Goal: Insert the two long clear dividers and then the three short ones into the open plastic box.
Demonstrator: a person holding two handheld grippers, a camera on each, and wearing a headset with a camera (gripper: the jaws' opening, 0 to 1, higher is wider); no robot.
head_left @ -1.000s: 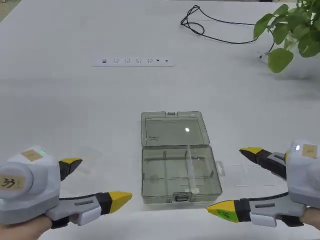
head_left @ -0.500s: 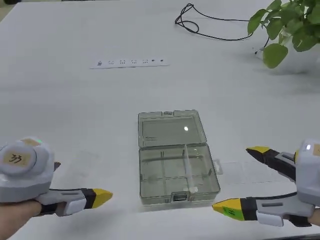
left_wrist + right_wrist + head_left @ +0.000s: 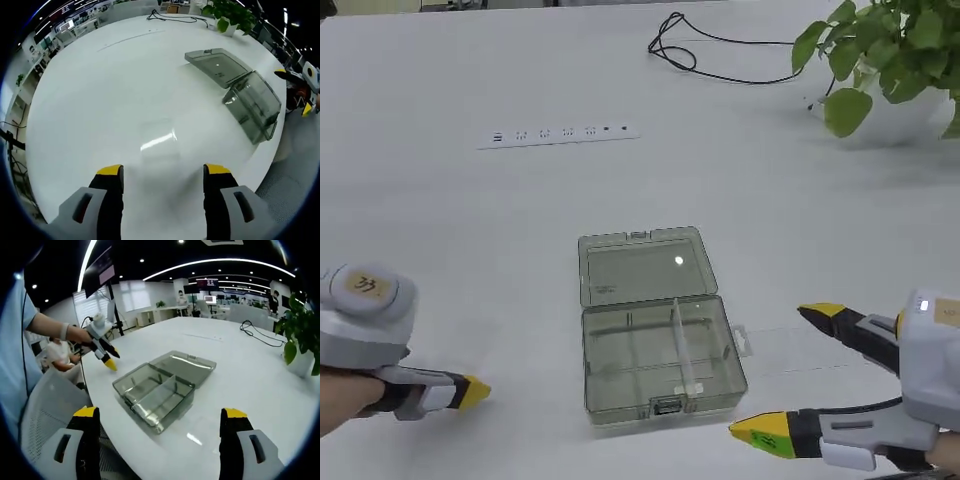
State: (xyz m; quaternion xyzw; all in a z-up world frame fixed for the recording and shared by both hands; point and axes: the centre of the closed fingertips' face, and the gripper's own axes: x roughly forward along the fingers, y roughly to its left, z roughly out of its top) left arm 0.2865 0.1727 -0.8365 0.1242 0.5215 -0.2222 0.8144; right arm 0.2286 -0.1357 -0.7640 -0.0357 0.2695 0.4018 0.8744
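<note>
White table (image 3: 440, 230), box (image 3: 640, 268), power strip (image 3: 558, 134), cable (image 3: 692, 57), plant (image 3: 880, 50); left gripper (image 3: 162, 172) and right gripper (image 3: 160, 415) agape.

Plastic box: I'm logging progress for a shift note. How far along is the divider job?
Done: one clear divider stands inside the open plastic box. In hand: nothing; the left gripper and right gripper are both open and empty. To do: a loose clear divider lies on the table ahead of the left gripper, not yet inserted.

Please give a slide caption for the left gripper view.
Open left gripper before a clear divider on the table, open plastic box beyond.
</note>
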